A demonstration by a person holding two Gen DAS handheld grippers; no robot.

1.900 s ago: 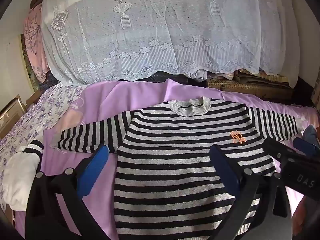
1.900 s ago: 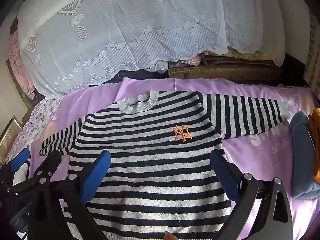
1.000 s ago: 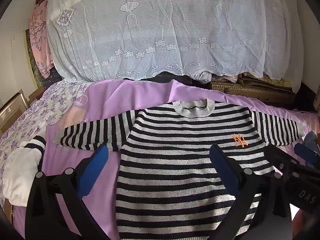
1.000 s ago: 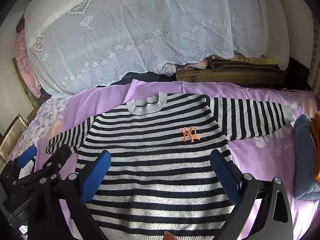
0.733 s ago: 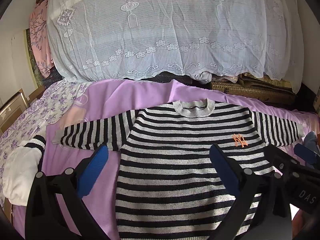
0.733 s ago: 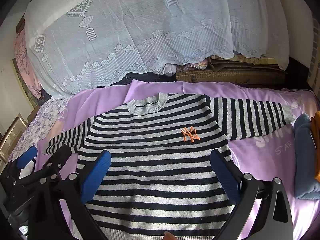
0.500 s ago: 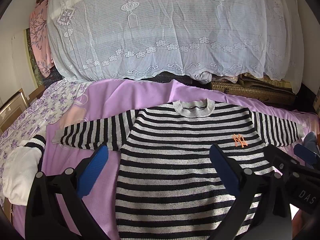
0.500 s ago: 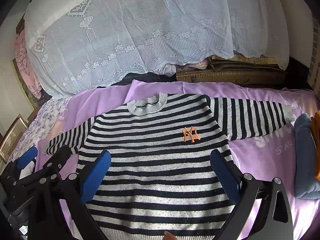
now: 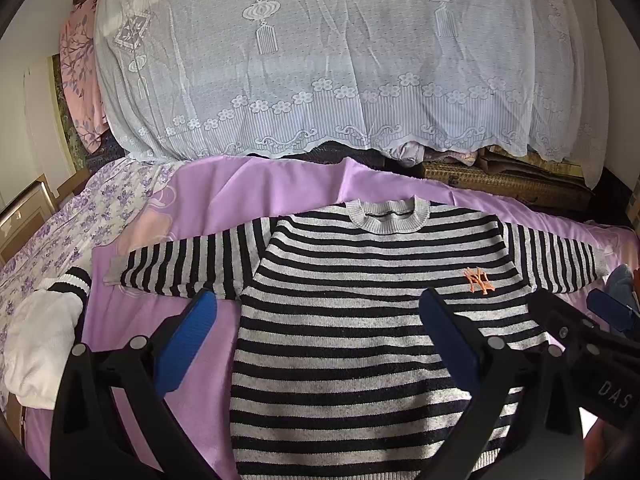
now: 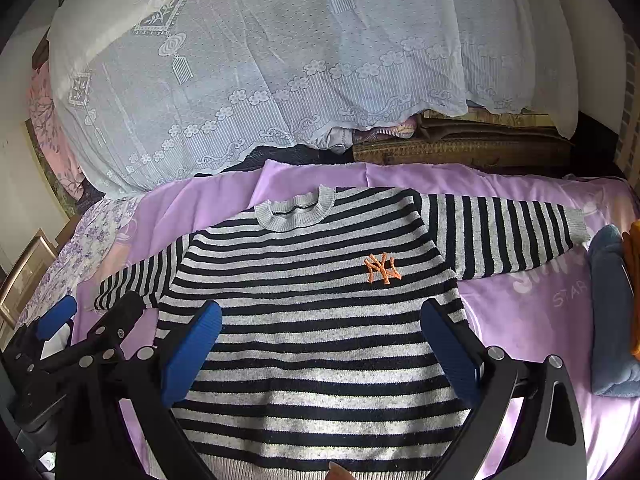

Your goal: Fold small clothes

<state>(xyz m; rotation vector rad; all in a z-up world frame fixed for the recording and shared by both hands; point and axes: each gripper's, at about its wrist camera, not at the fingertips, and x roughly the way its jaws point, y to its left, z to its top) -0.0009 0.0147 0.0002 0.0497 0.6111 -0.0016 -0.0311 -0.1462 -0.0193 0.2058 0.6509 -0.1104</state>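
Observation:
A small black-and-grey striped sweater point(image 9: 360, 320) with an orange logo lies flat and face up on a purple sheet point(image 9: 248, 188), both sleeves spread out. It also shows in the right wrist view point(image 10: 312, 320). My left gripper point(image 9: 316, 332) is open and empty, hovering over the sweater's lower left side. My right gripper point(image 10: 320, 340) is open and empty above the sweater's lower body. The right gripper's body shows at the right edge of the left wrist view point(image 9: 592, 344); the left gripper's body shows at the left of the right wrist view point(image 10: 80, 352).
A white garment with a striped cuff point(image 9: 44, 336) lies at the left. Folded blue point(image 10: 608, 312) and orange point(image 10: 634, 288) clothes lie at the right. A tall pile under a white lace cover point(image 9: 320, 60) stands behind the sheet, beside a woven brown case point(image 10: 460, 148).
Both grippers drew back slightly from the sweater about two seconds ago; over the last second nothing has visibly moved.

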